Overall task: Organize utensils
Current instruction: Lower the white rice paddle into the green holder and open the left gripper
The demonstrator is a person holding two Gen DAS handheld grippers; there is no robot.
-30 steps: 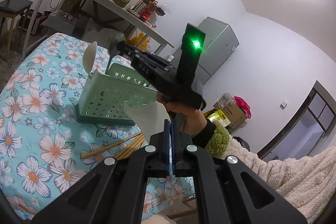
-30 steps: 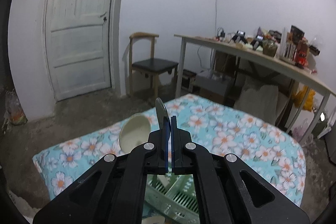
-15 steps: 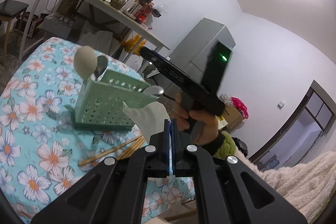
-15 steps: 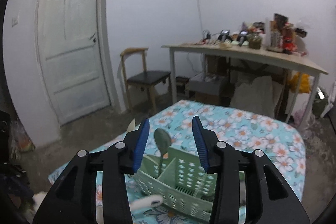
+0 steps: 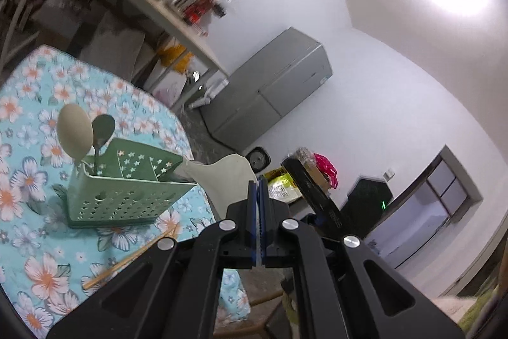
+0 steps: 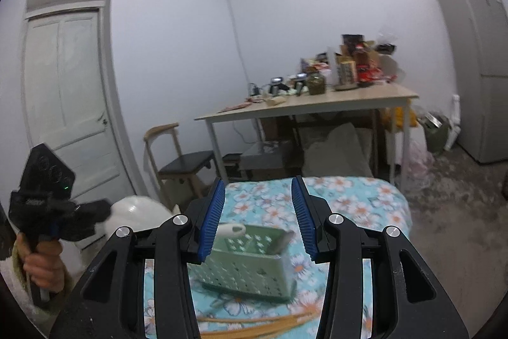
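My left gripper (image 5: pixel 258 180) is shut on a white spatula (image 5: pixel 222 177), held in the air just right of the green utensil caddy (image 5: pixel 127 193). A beige spoon (image 5: pixel 74 135) and a green spoon (image 5: pixel 103 127) stand upright in the caddy's left end. My right gripper (image 6: pixel 258 218) is open with nothing between its blue pads (image 6: pixel 212 218), and it hangs above and behind the caddy (image 6: pixel 250 269). A white handle (image 6: pixel 231 229) pokes out of the caddy. Wooden chopsticks (image 6: pixel 254 323) lie on the floral cloth in front. The left gripper (image 6: pixel 92 213), with the spatula (image 6: pixel 139 212), shows at the left in a hand.
The floral-cloth table (image 5: pixel 31 243) ends close to the caddy on the right. Behind stand a cluttered wooden table (image 6: pixel 317 104), a chair (image 6: pixel 181 161), a door (image 6: pixel 70 84) and a grey fridge (image 5: pixel 270 91). The right gripper's black body (image 5: pixel 317 199) is close beside my left one.
The right gripper opened, left the green spoon standing in the caddy and drew back from it. The left gripper rose and shifted with the white spatula still in it.
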